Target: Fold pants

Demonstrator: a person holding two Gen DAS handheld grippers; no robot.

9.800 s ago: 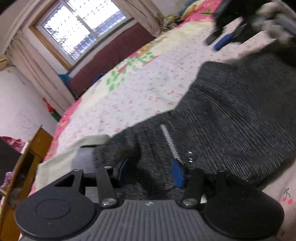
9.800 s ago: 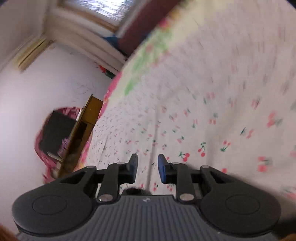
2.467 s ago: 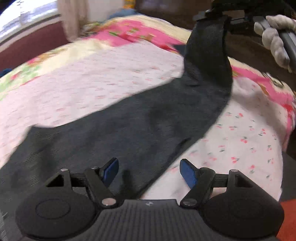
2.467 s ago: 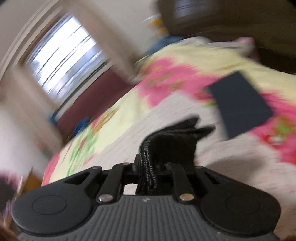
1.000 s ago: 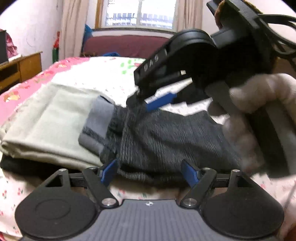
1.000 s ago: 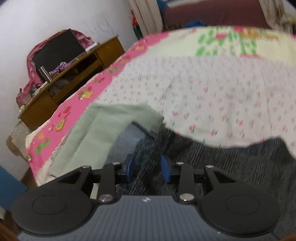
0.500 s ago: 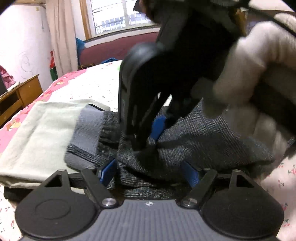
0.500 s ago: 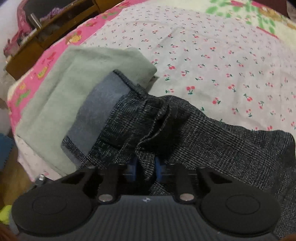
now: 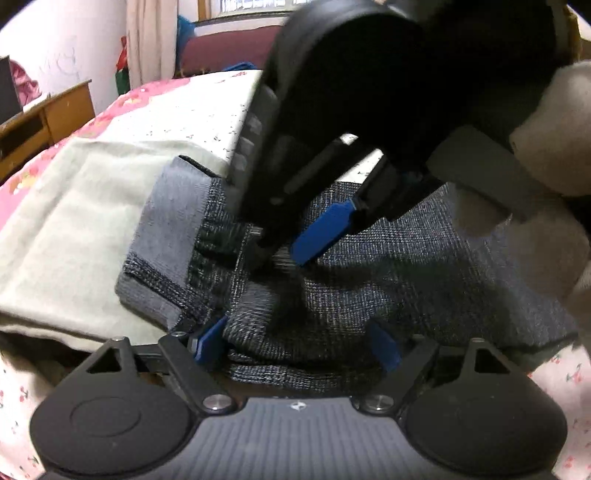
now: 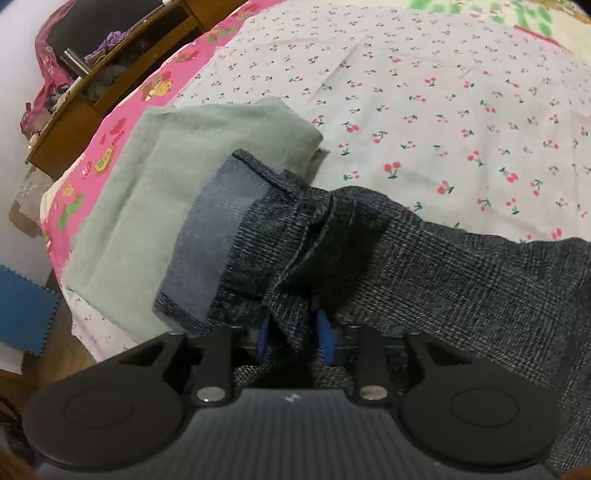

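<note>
Bedroom scene: your bed point(image 10: 461, 92) carries a white cherry-print sheet with a pink cartoon border, and a wooden cabinet point(image 10: 110, 62) with clutter stands past its far edge, by a curtained window point(image 9: 255, 7) in the left view. On the sheet lies a folded pale green cloth point(image 10: 155, 192), and your dark grey checked pants point(image 10: 461, 288) lie partly on top of it, the lighter inside of the waistband point(image 10: 218, 229) turned outward over the green cloth, the rest trailing across the sheet to the right. Your right claw point(image 10: 295, 332) is pressed together on a bunched ridge of the pants just beside the waistband, blue pads squeezing the fabric. In the left view that same right claw point(image 9: 288, 254) comes down from above onto the pants, your gloved hand point(image 9: 554, 129) behind it. Your left claw point(image 9: 295, 347) is spread wide, its blue fingertips point(image 9: 210, 339) either side of the near folded edge of the pants, fabric between them but not pinched.
</note>
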